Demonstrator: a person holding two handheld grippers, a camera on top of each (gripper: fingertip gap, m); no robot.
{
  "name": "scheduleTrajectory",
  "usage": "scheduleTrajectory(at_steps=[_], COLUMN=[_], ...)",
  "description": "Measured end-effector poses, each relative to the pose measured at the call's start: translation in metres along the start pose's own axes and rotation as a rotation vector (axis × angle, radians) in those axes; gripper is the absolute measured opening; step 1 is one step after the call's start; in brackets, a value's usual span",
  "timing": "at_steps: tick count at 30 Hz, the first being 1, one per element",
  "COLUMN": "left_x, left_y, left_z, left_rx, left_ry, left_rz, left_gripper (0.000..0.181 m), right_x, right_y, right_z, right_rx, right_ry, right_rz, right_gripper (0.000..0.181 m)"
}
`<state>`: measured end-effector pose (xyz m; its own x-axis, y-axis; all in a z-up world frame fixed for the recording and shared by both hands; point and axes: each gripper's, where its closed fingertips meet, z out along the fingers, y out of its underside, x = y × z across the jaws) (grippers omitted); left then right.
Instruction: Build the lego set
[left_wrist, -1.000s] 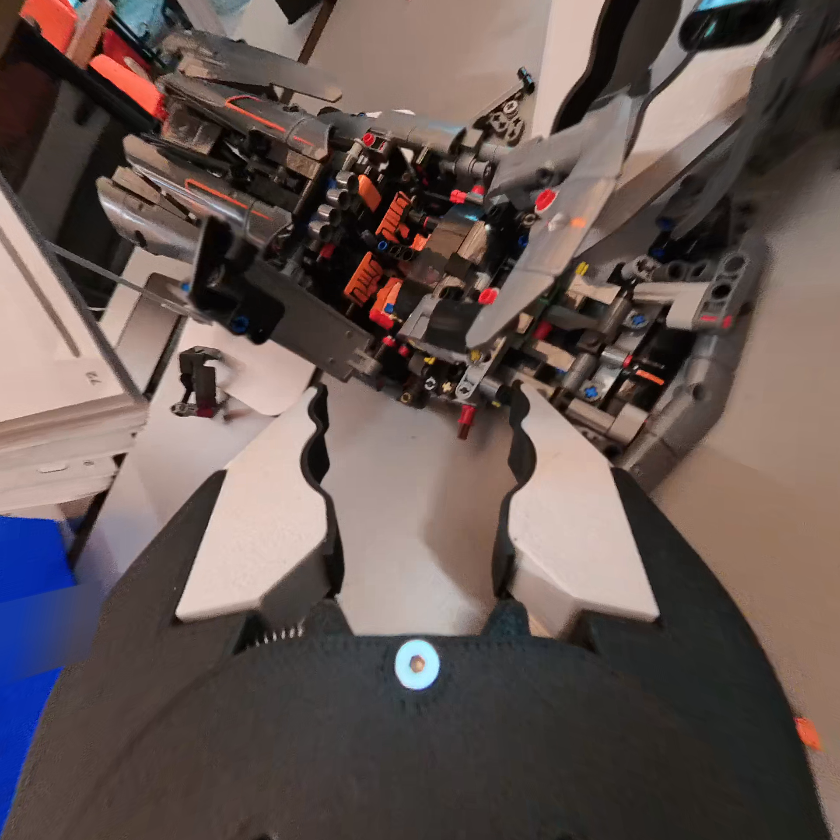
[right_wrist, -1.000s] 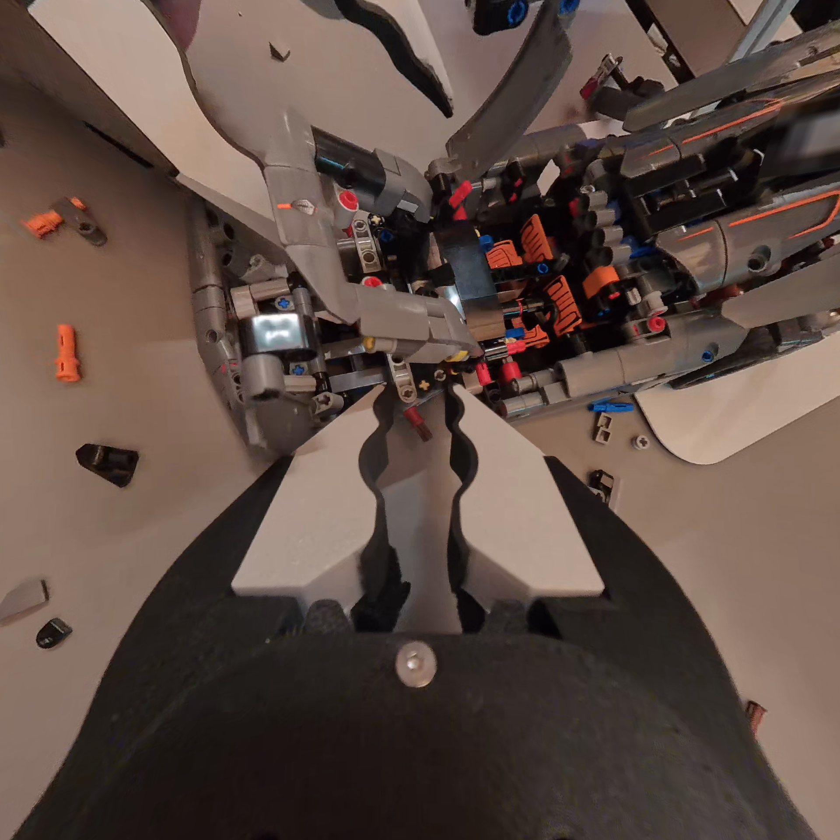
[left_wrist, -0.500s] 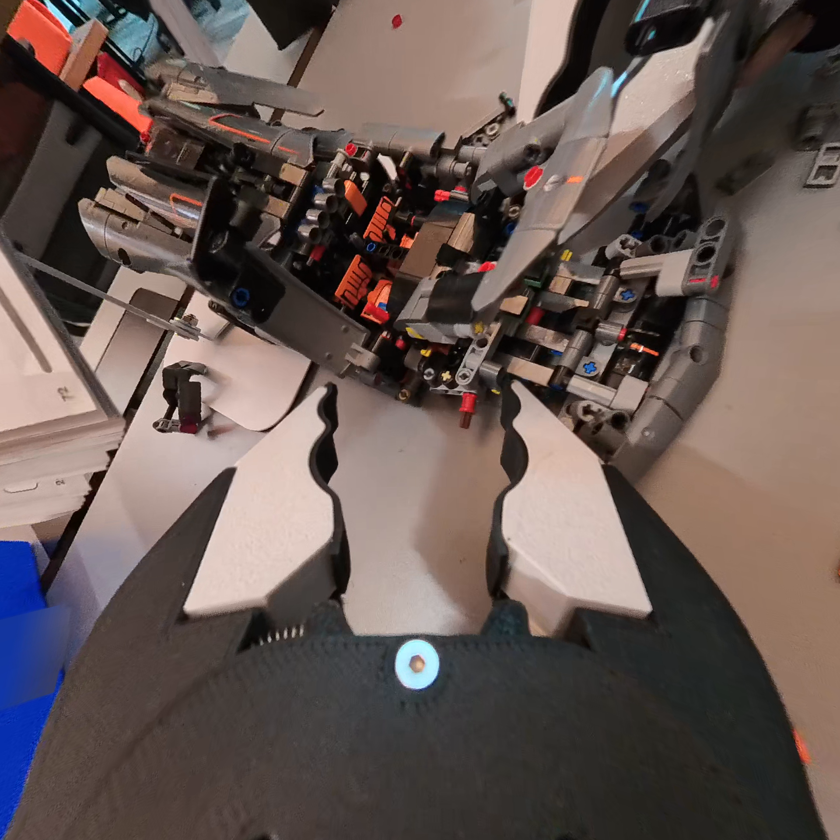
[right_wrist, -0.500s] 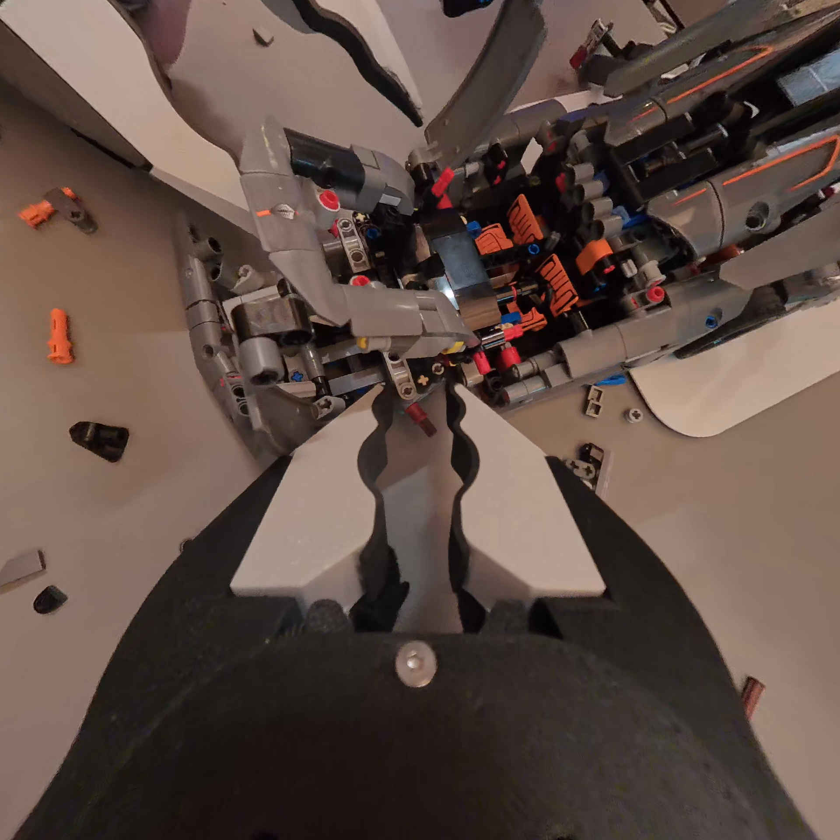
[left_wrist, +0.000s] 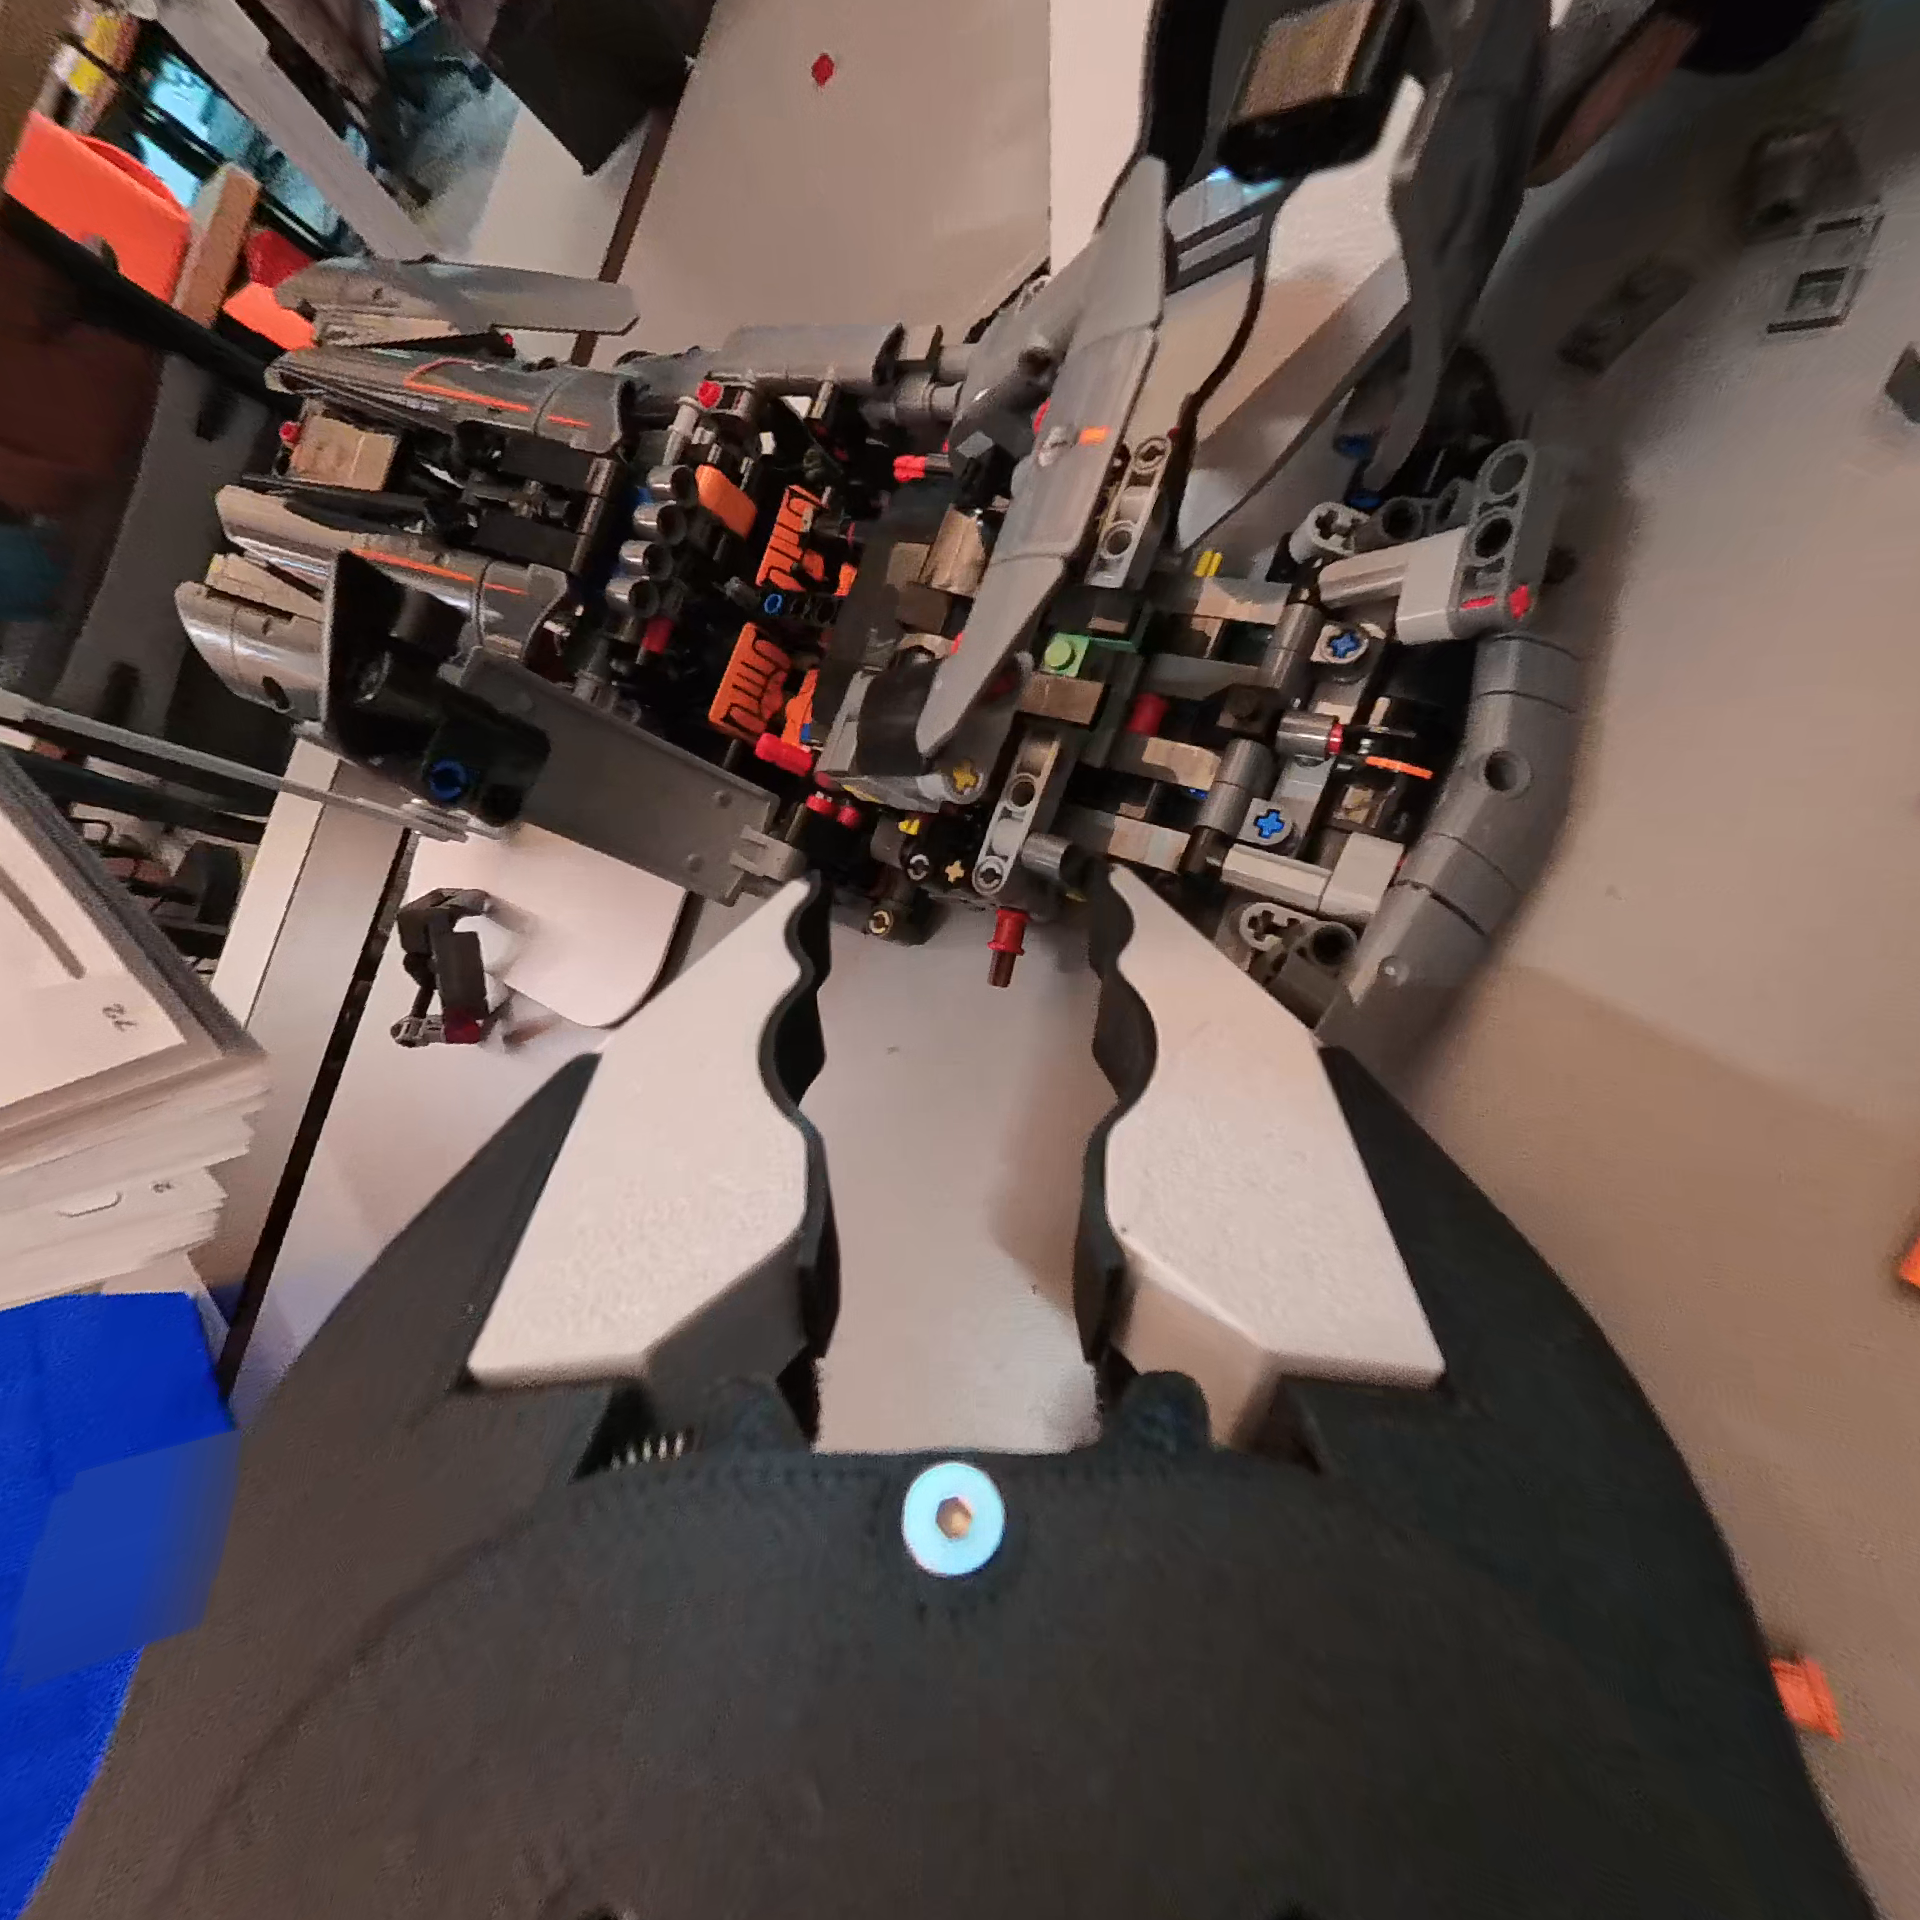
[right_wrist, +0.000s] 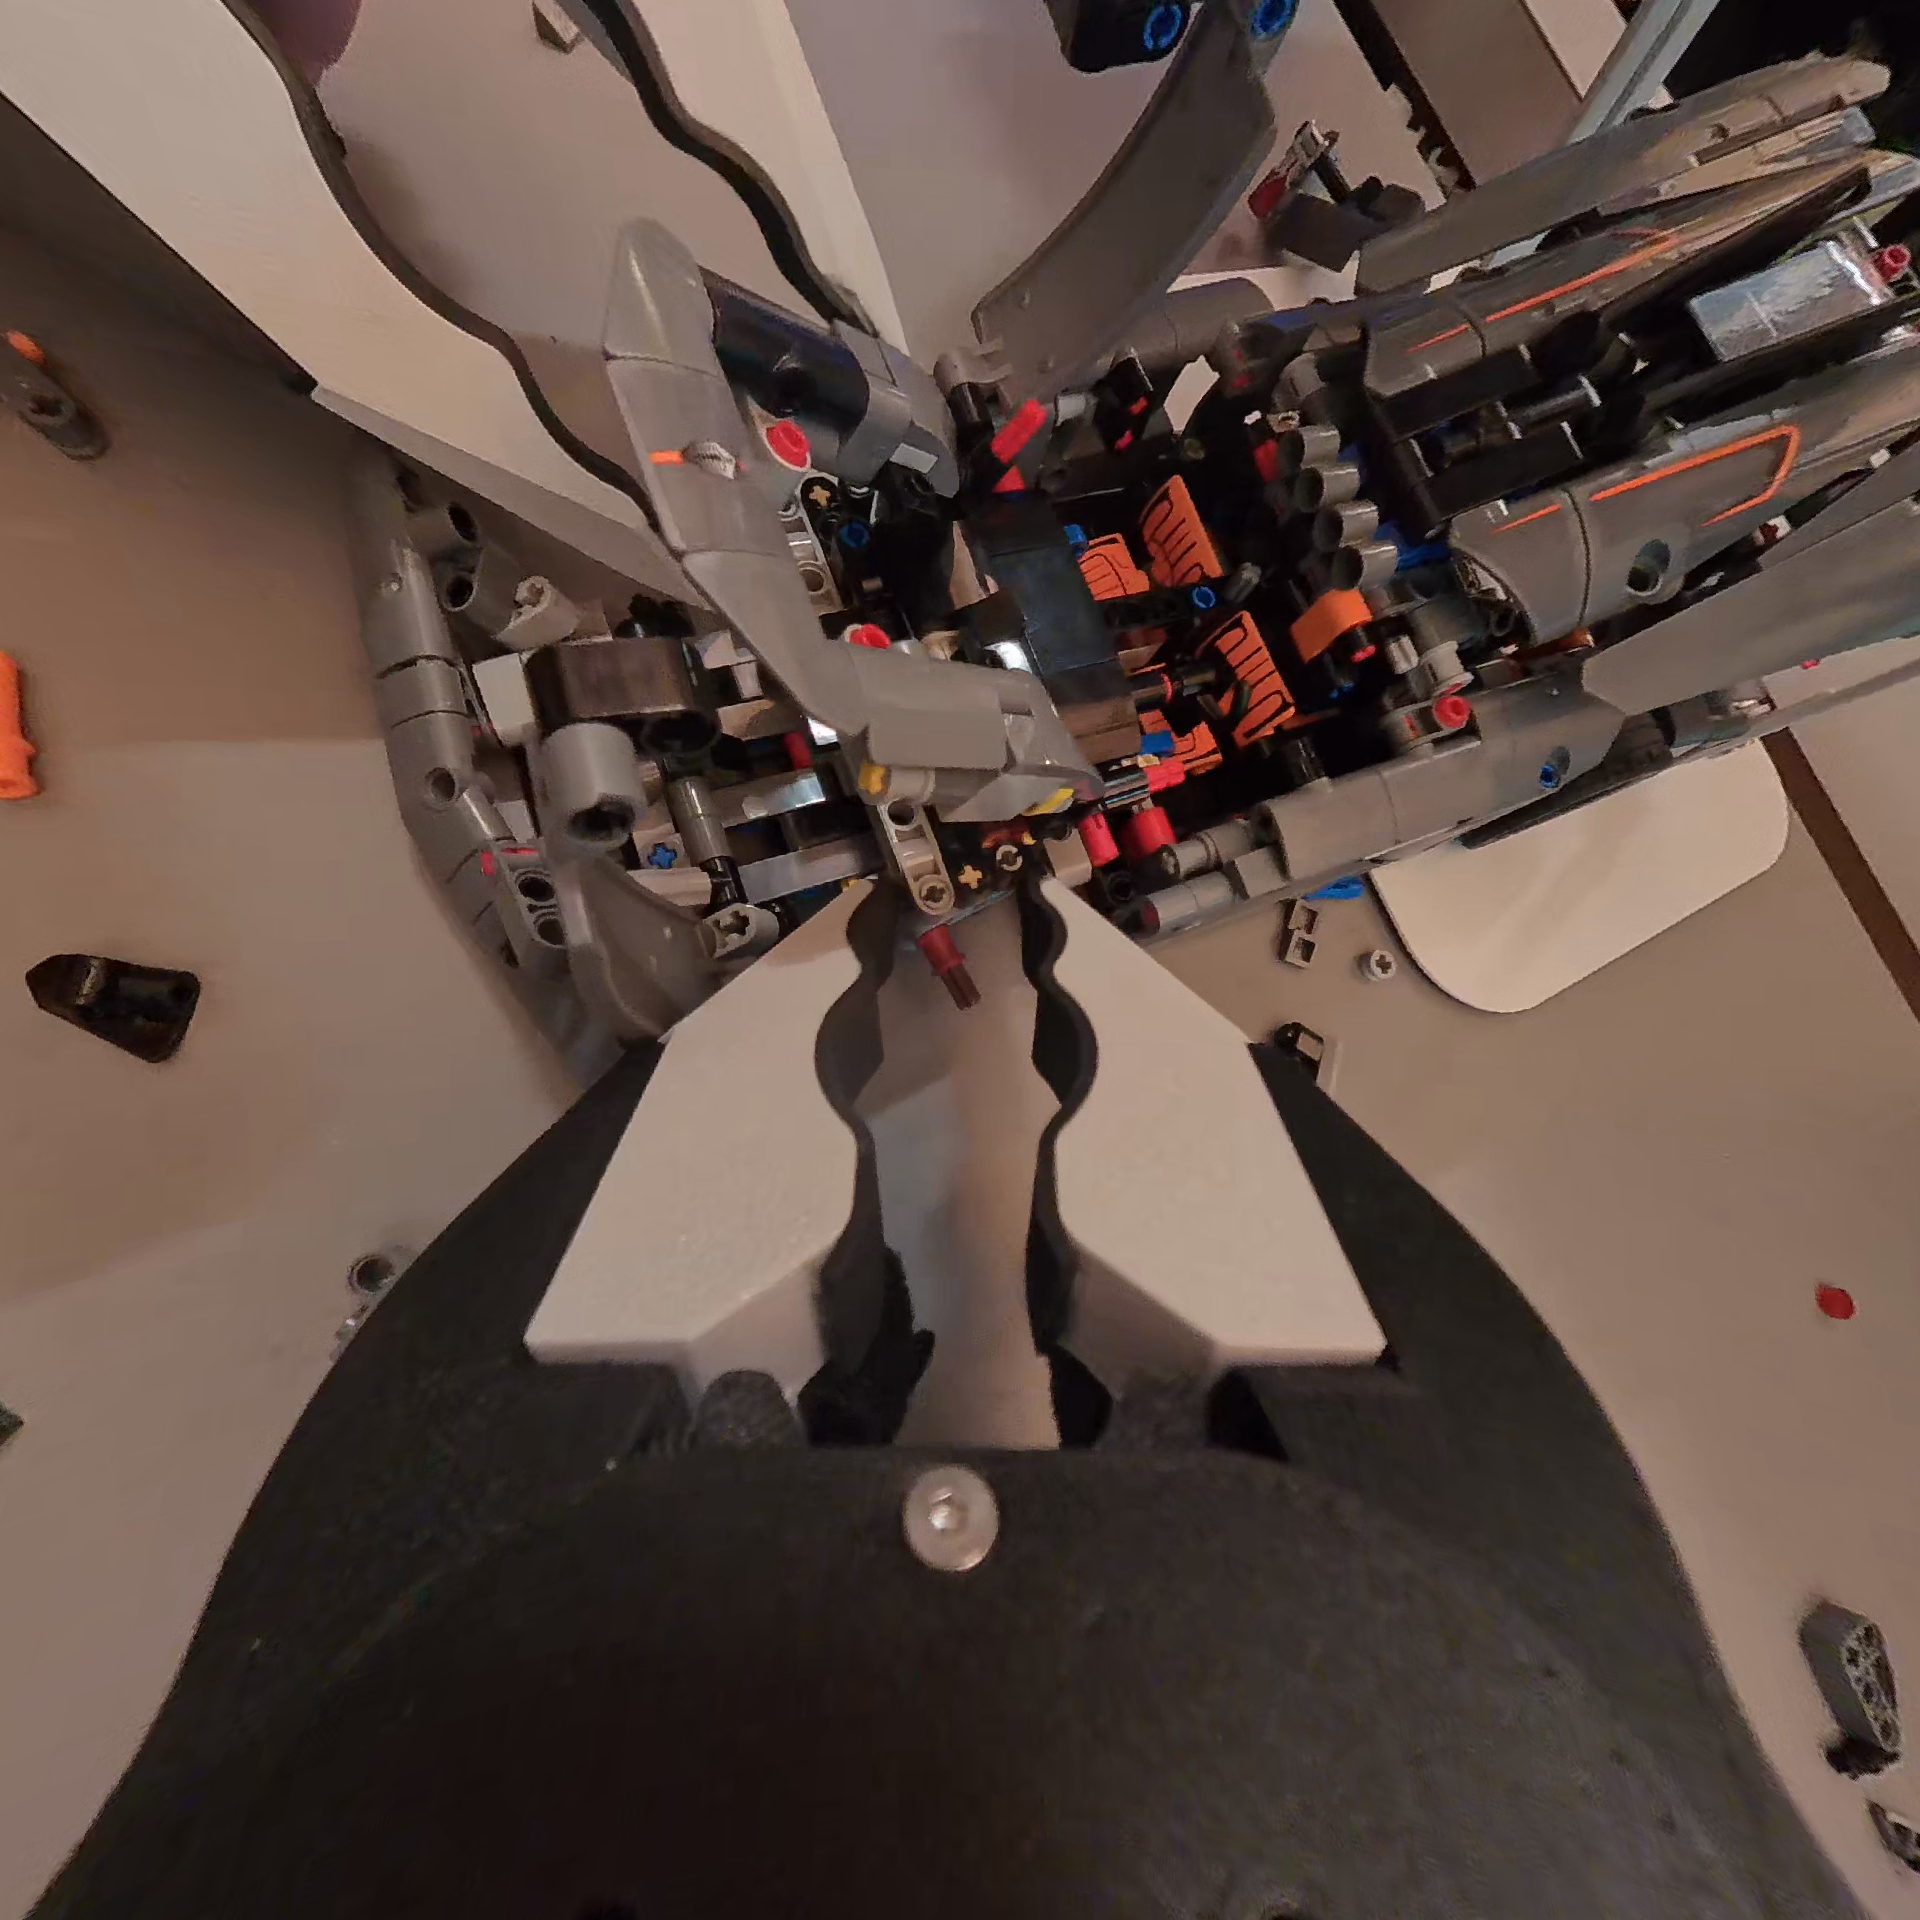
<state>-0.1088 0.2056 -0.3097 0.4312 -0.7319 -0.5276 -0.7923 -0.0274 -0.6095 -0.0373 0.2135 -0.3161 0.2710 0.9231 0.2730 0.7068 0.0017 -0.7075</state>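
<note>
Lego model: large grey, black and orange technic vehicle build (left_wrist: 935, 644), lying on the pale tabletop (left_wrist: 956, 1195) directly ahead of both grippers.
Left gripper (left_wrist: 951, 914): black body, white wavy-edged fingers; jaws spread wide, empty; fingertips at the model's near edge.
Right gripper (right_wrist: 951, 914): same build; jaws parted by a narrow gap, grasping nothing; tips close to the model's near edge.
Red pin: short red technic peg (right_wrist: 948, 961) projecting from the model's near edge into the gap between the right gripper's fingers; whether it touches a finger cannot be told. The left wrist view shows it (left_wrist: 1004, 940) between that gripper's fingers, apart from both.
Model interior: orange ribbed pieces (right_wrist: 1174, 540), blue and red connectors, grey curved panels (right_wrist: 727, 499).
Loose parts, right wrist view: black wedge piece (right_wrist: 114, 1003) and orange pin (right_wrist: 16, 727) on the table, left of the model.
Far left, left wrist view: stacked white booklets (left_wrist: 94, 1091) at the table edge.
</note>
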Motion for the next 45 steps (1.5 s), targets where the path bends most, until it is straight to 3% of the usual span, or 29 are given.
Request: scheduleTrajectory(at_steps=[4,13,24,29,45], left_x=[0.004,0.014,0.018,0.019,0.018], left_y=[0.001,0.007,0.007,0.011,0.009], left_z=[0.001,0.007,0.009,0.01,0.011], left_rx=[0.007,-0.022,-0.007,-0.024,-0.012], left_ry=[0.038,0.082,0.098,0.1,0.079], left_rz=[-0.026,0.01,0.039,0.066,0.112], left_gripper=[0.044,0.03,0.021,0.004,0.004], right_x=[0.003,0.0,-0.003,-0.004,-0.001], right_y=[0.002,0.001,0.008,0.009,0.013], right_z=[-0.001,-0.004,-0.006,-0.006,-0.01], right_rx=[0.004,0.013,0.027,0.019,0.007], right_ry=[-0.006,0.019,-0.102,-0.112,-0.128], right_rz=[0.02,-0.073,0.07,0.076,0.102], right_gripper=[0.028,0.021,0.014,0.012,0.014])
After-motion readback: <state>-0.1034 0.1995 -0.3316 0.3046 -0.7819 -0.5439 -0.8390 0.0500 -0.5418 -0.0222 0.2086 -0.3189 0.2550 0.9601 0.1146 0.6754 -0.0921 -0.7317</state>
